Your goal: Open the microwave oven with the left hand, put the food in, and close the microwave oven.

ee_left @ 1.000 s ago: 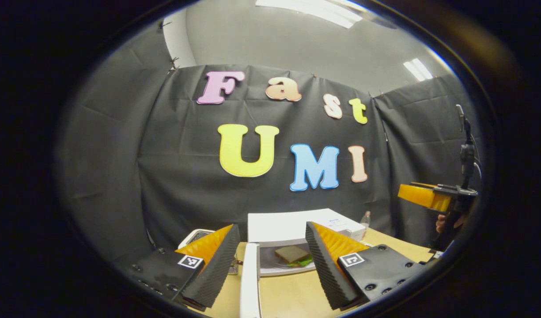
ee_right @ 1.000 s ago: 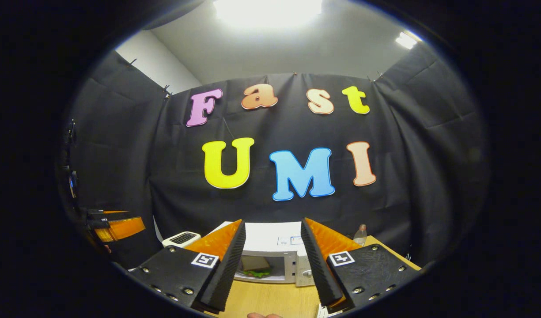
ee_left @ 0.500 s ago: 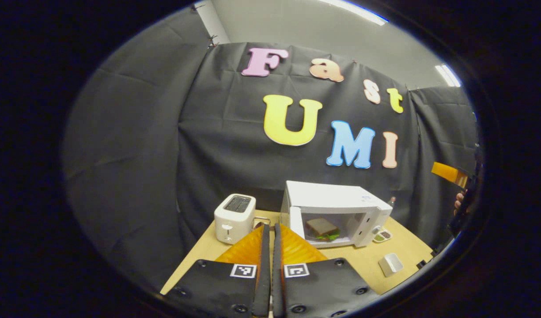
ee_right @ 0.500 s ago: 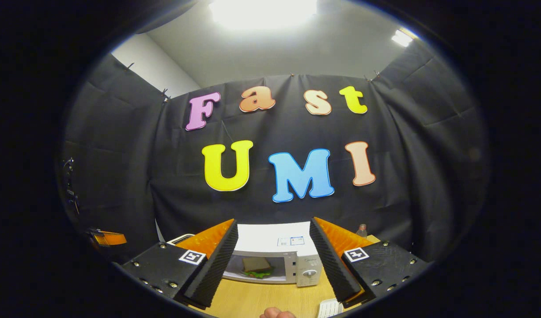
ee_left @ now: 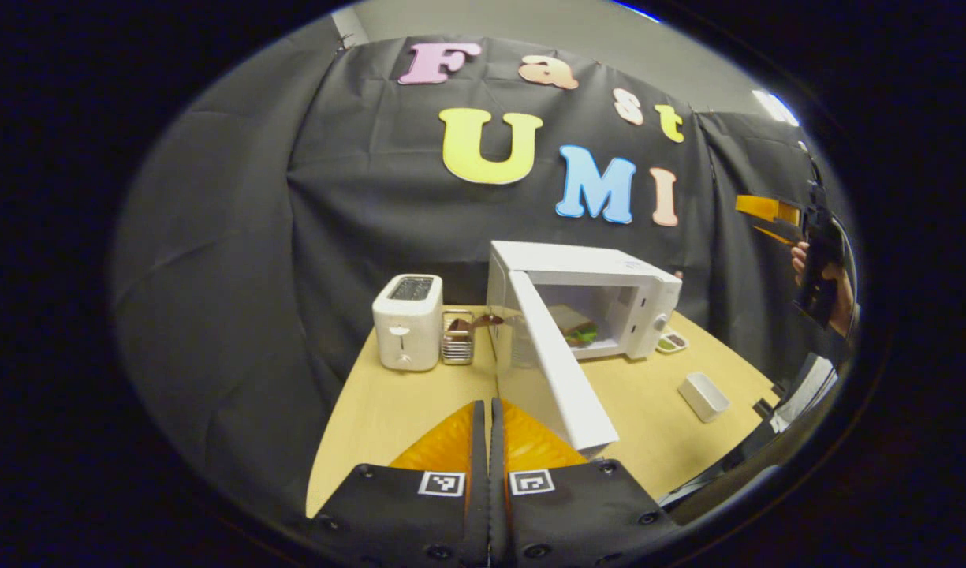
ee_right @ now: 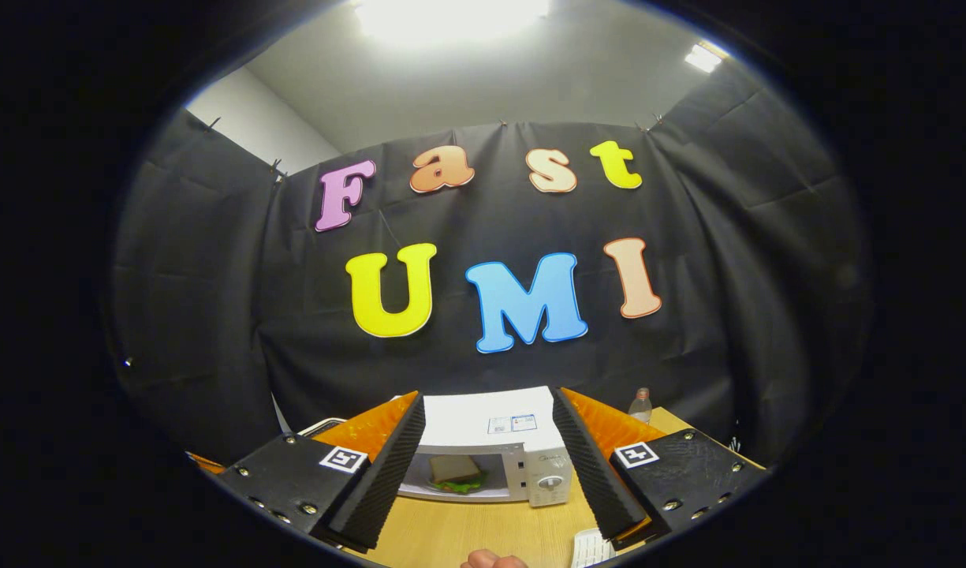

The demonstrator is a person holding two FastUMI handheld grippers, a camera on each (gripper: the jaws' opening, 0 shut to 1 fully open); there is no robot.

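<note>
toaster [ee_left: 407, 321] and rack [ee_left: 456, 347] left of open microwave door [ee_left: 557, 371]

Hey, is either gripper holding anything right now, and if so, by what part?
Nothing is held. The left gripper is shut on nothing; the right gripper is open and empty.

Bench [ee_left: 388, 410]: pale wood-look top, smooth, faint sheen. Microwave oven [ee_left: 601, 272]: white casing, smooth, looks like painted metal or plastic, slightly glossy; door [ee_left: 557, 371] same white finish. Toaster [ee_left: 406, 323]: white plastic look, smooth, soft gloss. Small rack [ee_left: 456, 345] beside toaster: shiny metal bars. Small white tray [ee_left: 704, 395]: smooth, matt plastic look. Booth wall [ee_right: 214, 300]: matt cloth, creased. Right tongs [ee_right: 489, 465]: inner faces finely ribbed, matt. Bottle [ee_right: 640, 405]: clear plastic.
</note>
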